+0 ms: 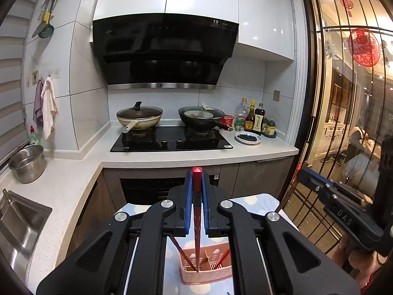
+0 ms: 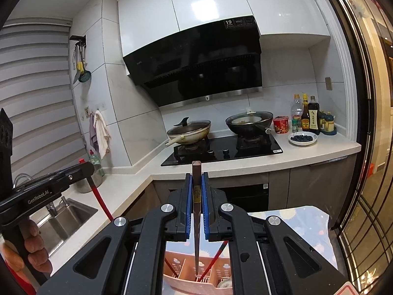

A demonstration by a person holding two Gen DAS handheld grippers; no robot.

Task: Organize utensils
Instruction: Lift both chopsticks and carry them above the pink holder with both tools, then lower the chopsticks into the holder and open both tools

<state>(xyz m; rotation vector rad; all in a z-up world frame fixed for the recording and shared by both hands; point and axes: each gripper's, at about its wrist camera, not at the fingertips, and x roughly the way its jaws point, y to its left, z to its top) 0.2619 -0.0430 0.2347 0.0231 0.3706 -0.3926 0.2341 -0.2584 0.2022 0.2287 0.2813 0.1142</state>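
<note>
Left wrist view first: the left claw is clenched on a red chopstick, blue pads pressed tight on either side. The stick stands nearly upright, its square red top poking out above the fingers, its tip down inside the pink utensil basket. That basket is largely hidden behind the claw's black arms; only a slice of its slotted wall and dividers shows, with two more red chopsticks leaning in it, one at left, one at right. What else lies in the compartments is too small to tell. The basket sits on a tabletop under a pale blue patterned cloth, cut off by the frame's lower edge.

Far right in that view, the right claw comes in side-on; its fingertips are hard to read from here.

Over to the right wrist view: the right claw is clenched too, gripping a dark brown chopstick with a gold band, held upright, tip down in the basket. At the far left, the left claw carries its red chopstick, slanting down behind the black arm; the hand on its handle is partly cut off.
</note>
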